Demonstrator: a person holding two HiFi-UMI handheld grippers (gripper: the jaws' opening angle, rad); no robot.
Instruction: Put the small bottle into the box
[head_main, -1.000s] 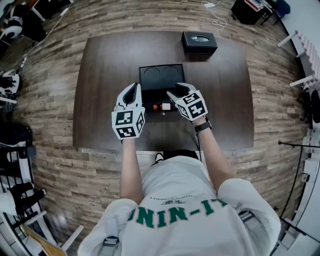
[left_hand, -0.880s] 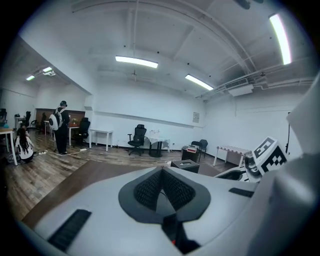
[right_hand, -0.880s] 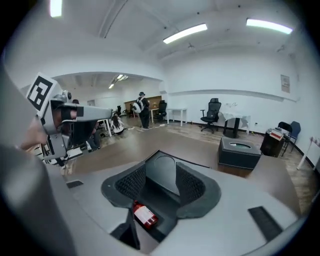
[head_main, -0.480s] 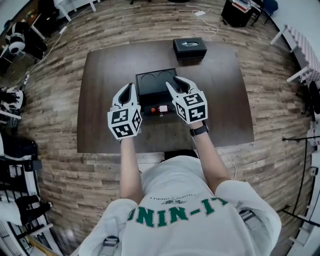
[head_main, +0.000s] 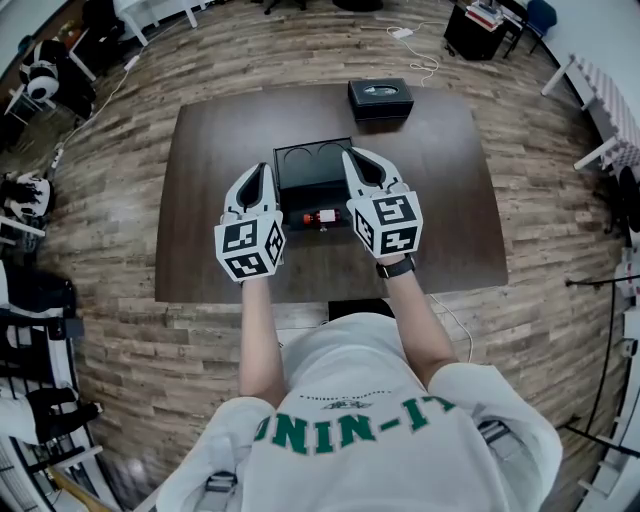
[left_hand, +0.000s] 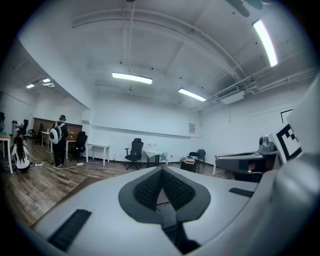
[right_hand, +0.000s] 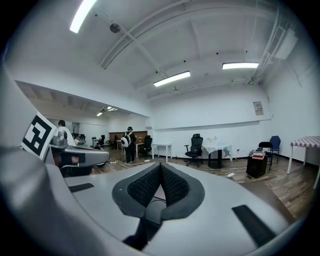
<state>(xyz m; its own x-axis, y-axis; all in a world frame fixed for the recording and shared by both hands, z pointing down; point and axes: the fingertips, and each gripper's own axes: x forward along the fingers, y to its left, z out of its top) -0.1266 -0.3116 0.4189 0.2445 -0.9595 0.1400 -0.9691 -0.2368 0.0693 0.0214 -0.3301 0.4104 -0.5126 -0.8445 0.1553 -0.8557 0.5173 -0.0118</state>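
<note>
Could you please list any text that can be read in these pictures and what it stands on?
"NIN-IT": green letters on the person's shirt, ends hidden.
Small bottle label: too small to read.
Marker cubes: square patterns only, no words.

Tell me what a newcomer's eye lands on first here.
Two white claws with black-and-white marker cubes, left claw and right claw, both shut and empty, hover mid-table. Between them a small red-labelled bottle lies by the near edge of the open black box on the dark brown wooden table.
</note>
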